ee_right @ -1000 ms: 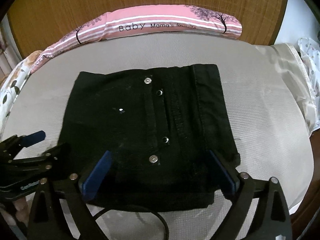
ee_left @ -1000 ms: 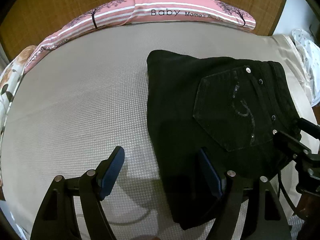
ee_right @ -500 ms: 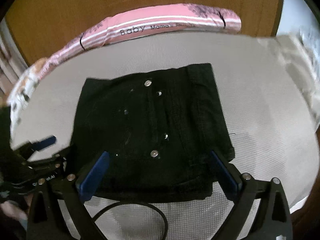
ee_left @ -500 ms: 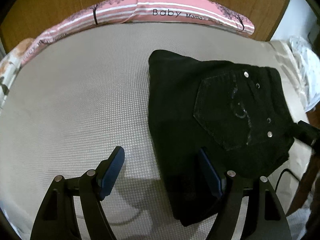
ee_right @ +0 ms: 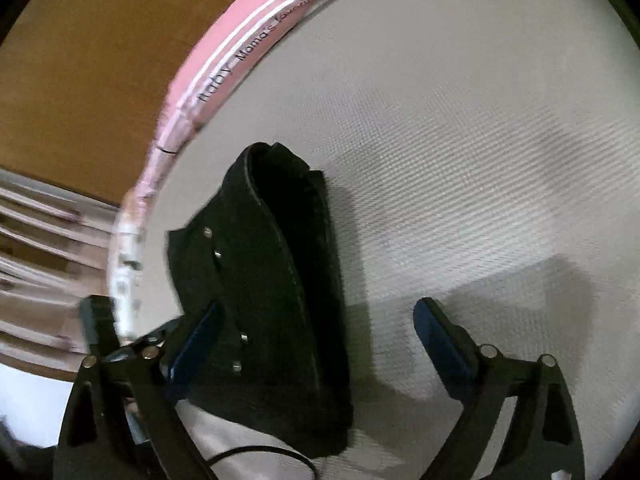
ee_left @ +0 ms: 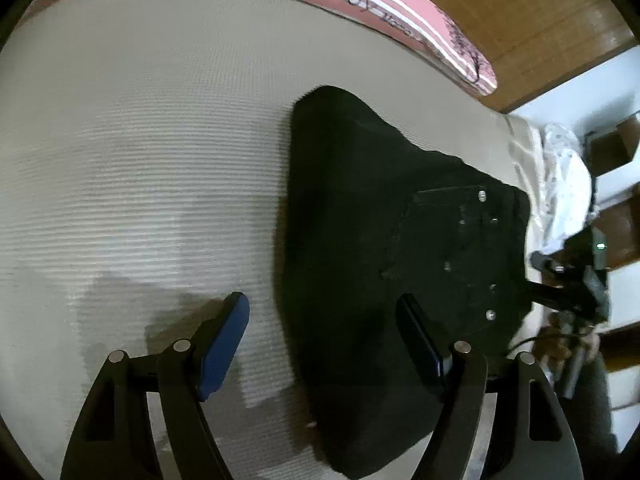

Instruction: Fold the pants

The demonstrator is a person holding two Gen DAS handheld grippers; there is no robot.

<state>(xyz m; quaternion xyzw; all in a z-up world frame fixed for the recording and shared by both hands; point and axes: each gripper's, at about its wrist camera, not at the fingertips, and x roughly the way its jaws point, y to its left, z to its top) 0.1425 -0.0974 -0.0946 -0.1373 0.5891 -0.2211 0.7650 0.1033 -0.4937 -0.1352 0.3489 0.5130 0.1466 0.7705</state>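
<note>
The black pants (ee_left: 384, 264) lie folded into a compact stack on the beige mattress (ee_left: 140, 140), back pocket with metal studs facing up. My left gripper (ee_left: 324, 340) is open and empty, its jaws straddling the stack's near left edge. In the right wrist view the pants (ee_right: 276, 292) appear tilted, at centre left. My right gripper (ee_right: 316, 344) is open and empty above them, its left finger (ee_right: 192, 348) over the stack's edge. The right gripper also shows at the right edge of the left wrist view (ee_left: 568, 280).
A pink striped "Baby" bolster (ee_left: 400, 12) runs along the mattress's far edge against a wooden headboard (ee_left: 540, 20). White spotted fabric (ee_left: 560, 184) lies off the mattress's right side. A black cable (ee_right: 260, 454) loops near the front edge.
Both grippers have swung and tilted away from the stack: the left view rolled clockwise, the right view rolled anticlockwise. The folded pants have stayed in place. Both grippers remain open.
</note>
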